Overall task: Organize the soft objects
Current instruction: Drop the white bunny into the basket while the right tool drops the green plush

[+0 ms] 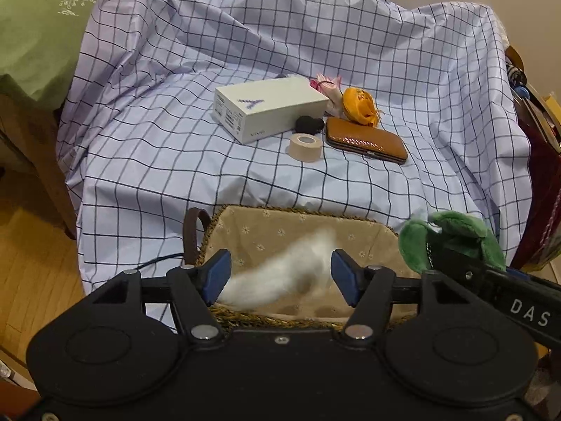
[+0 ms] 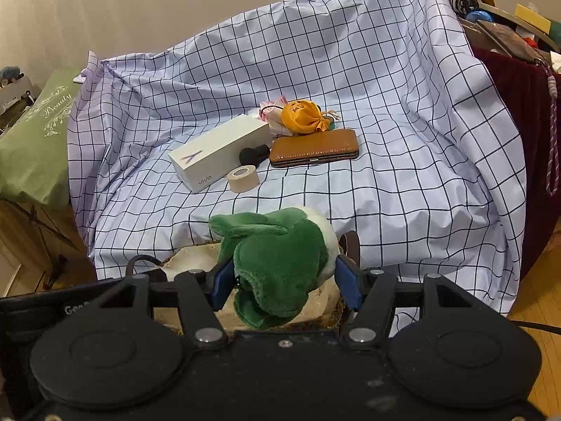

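My left gripper point(image 1: 280, 277) hangs over a woven basket point(image 1: 298, 210) with a beige flowered lining. A white fluffy soft thing point(image 1: 287, 270) shows blurred between its blue pads, down inside the basket, and the pads stand clear of it. My right gripper point(image 2: 284, 280) is shut on a green plush toy point(image 2: 280, 252) with a white underside, held above the basket's lining point(image 2: 196, 256). In the left wrist view the same green plush toy point(image 1: 452, 242) sits at the basket's right corner.
On the checked cloth point(image 1: 140, 158) further back lie a white box point(image 1: 270, 108), a tape roll point(image 1: 306, 146), a brown case point(image 1: 366, 138), an orange pouch point(image 1: 359, 105), a pink item point(image 1: 328, 86) and a small black item point(image 1: 308, 124). A green pillow point(image 1: 35, 42) is at left, dark red fabric point(image 2: 519, 112) at right.
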The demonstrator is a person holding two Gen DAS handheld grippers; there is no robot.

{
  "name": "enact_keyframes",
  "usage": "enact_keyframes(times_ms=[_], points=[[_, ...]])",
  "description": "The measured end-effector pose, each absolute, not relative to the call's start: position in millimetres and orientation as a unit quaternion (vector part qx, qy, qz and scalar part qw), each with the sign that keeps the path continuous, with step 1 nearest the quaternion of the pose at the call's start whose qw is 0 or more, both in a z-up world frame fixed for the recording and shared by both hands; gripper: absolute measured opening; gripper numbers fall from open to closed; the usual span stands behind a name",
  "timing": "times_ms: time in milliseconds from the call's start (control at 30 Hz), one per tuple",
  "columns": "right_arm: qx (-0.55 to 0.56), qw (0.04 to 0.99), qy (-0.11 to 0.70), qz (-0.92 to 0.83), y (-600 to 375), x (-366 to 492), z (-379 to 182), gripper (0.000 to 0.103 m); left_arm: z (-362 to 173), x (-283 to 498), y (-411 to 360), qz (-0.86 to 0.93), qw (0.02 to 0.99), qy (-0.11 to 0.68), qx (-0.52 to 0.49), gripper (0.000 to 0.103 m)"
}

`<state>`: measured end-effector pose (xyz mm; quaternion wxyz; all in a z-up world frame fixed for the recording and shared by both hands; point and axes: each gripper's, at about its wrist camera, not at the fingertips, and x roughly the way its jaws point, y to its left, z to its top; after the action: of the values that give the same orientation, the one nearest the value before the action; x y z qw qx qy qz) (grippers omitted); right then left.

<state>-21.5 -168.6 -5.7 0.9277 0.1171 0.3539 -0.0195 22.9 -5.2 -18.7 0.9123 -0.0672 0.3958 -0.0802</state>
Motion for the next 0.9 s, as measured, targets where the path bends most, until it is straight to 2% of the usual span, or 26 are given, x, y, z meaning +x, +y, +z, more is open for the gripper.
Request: enact_keyframes(times_ms=[900], points=[[0.116, 0.927, 0.355, -0.011, -168.5, -23.2, -7.3, 0.063, -17.7, 19.6, 0.2, -0.063, 0.917, 0.388, -0.069, 0.063]])
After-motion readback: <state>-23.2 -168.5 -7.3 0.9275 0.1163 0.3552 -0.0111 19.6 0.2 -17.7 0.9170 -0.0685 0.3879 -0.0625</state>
